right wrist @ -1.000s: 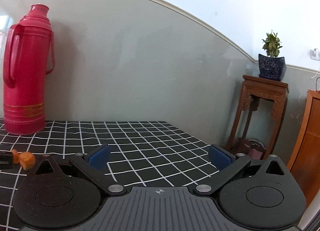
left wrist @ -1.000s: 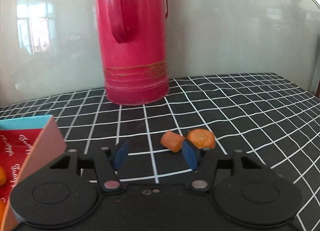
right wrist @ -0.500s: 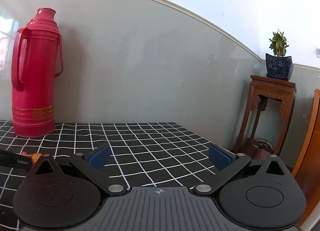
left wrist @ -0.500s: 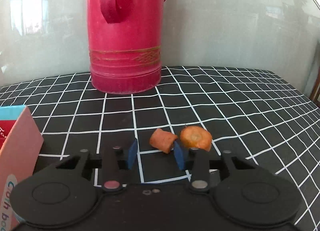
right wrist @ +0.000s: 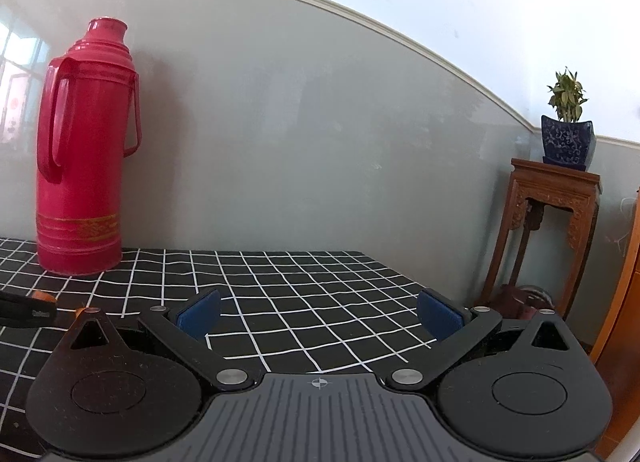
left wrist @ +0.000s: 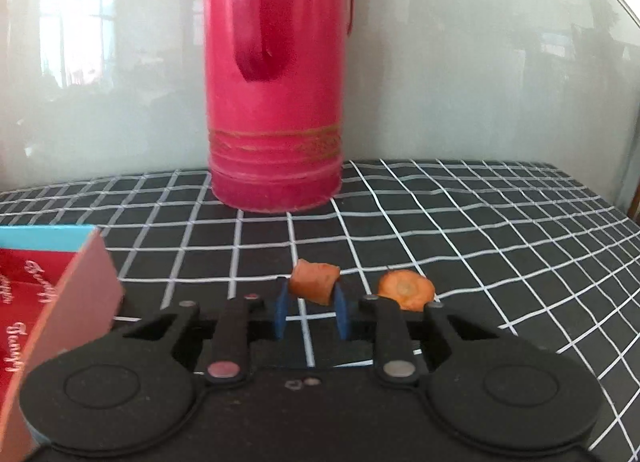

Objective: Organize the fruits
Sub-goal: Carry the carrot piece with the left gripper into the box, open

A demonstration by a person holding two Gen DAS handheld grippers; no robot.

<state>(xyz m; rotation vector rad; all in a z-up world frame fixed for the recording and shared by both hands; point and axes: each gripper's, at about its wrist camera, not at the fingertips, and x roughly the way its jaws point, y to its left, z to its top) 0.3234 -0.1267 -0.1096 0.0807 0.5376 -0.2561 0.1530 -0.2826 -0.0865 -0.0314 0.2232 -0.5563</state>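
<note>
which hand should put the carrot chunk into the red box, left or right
Left. The left gripper is already shut on the carrot chunk, and the red box sits just beside it. The right gripper is open and empty.

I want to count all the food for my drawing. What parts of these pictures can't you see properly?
- Box, left wrist view: cut off by the left edge, so its contents are hidden.
- Round carrot slice, left wrist view: its lower part is behind the left gripper, whose jaws are shut on the carrot chunk.
- Red thermos, left wrist view: top cut off by the upper edge.
</note>
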